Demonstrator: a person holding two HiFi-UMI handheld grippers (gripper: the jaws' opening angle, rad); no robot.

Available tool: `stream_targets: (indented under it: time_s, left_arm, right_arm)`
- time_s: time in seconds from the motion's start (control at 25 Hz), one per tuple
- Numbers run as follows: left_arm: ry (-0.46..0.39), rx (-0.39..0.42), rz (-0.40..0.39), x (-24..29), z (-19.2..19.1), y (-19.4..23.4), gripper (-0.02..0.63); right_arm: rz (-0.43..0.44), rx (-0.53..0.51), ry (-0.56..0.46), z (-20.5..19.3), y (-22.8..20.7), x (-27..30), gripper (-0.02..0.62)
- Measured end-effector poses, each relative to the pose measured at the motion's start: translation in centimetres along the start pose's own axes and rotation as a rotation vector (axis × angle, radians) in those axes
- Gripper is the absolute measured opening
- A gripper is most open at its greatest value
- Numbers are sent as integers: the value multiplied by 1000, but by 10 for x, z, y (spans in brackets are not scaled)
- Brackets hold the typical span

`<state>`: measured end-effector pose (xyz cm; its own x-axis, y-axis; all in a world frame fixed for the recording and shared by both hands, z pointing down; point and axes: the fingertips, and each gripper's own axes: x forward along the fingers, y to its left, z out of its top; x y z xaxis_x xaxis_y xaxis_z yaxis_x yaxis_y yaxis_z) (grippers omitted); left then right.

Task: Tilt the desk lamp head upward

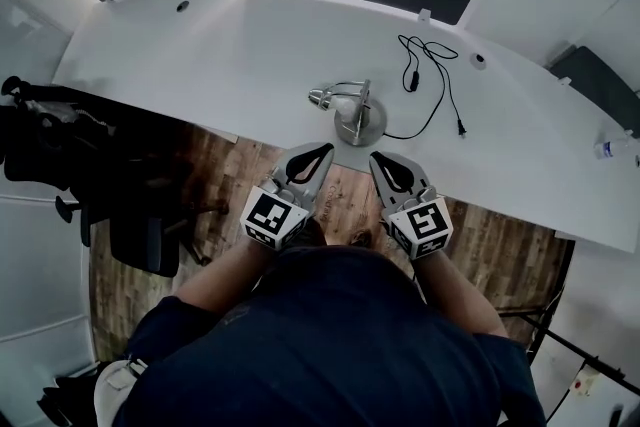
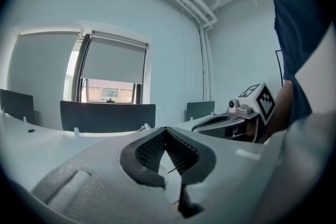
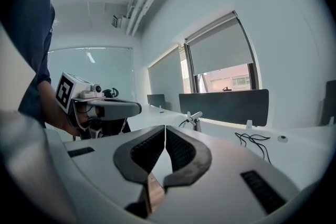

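In the head view, the desk lamp [image 1: 352, 110] stood near the front edge of the white bench [image 1: 230, 55]. The left hand-held gripper [image 1: 322, 151] and right hand-held gripper [image 1: 380, 159] were close to it, not touching.

In the left gripper view, the jaws were closed tight with nothing between them.

In the right gripper view, the jaws were also closed and empty, and the lamp looked small ahead. With closed jaws, a push might slide or tip the lamp, or tug its cable [image 1: 430, 85].

White desk [image 1: 200, 55] over wood floor [image 1: 500, 255], window [image 2: 110, 93] beyond (blind [image 2: 113, 63] half down).
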<state>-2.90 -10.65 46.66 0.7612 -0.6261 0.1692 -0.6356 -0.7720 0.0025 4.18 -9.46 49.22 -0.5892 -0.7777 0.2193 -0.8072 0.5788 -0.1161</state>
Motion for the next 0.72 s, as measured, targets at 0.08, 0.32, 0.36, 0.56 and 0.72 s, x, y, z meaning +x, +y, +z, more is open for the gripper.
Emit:
stream_targets:
  time_s: [0.08,0.32,0.36,0.56,0.72]
  left_arm:
    - [11,9,-3,6,-4,10,6]
    - [80,57,-29,33,-26,38,8]
    - [88,73,-35,38,-29,43,8]
    - [124,134,-57,55,-37,61,8]
    - [169,185,-58,66,-47,78,9]
  right_arm:
    - [-21,11,17,-4,-6,8,14]
    - [-63,19,60,-18,-21,34,14]
    - [-72,19,67,-20,-24,38,14]
    - [-109,25,93,-31,-36,60,36]
    - [-138,22,127,-43,-47,76,76]
